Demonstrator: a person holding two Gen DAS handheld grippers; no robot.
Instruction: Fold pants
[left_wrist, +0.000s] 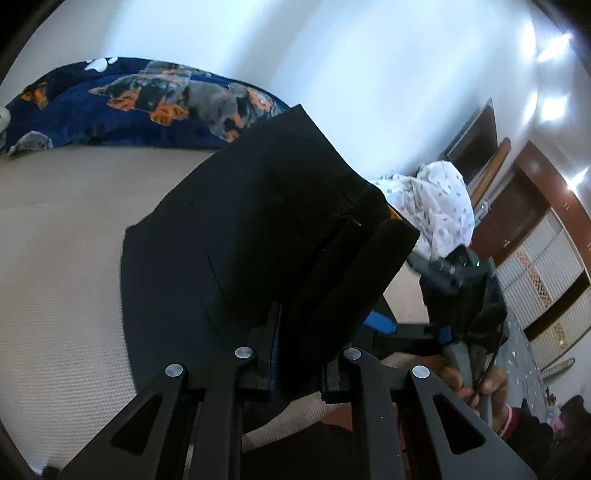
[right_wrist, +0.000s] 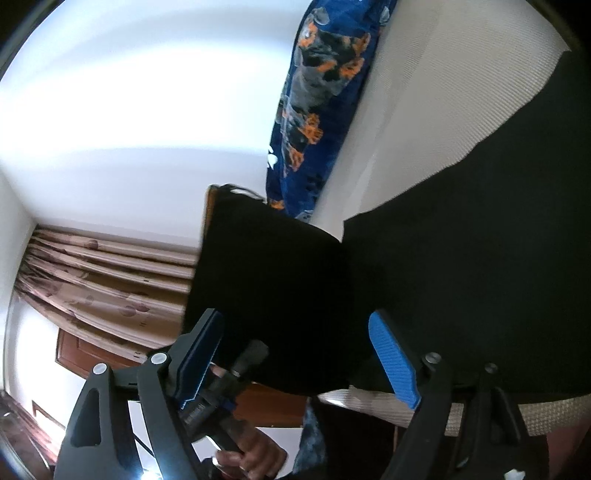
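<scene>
Left wrist view: pants partly folded on the bed, one edge pinched by the left gripper, the right gripper spread empty, folding unfinished.

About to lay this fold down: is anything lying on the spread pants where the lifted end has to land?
Nothing visible. The left gripper holds the lifted end of the black pants; the spread part shows bare, and the blue dog-print blanket lies beyond it.

The black pants are seen very close from both grippers. The bed and blue blanket are shared.
</scene>
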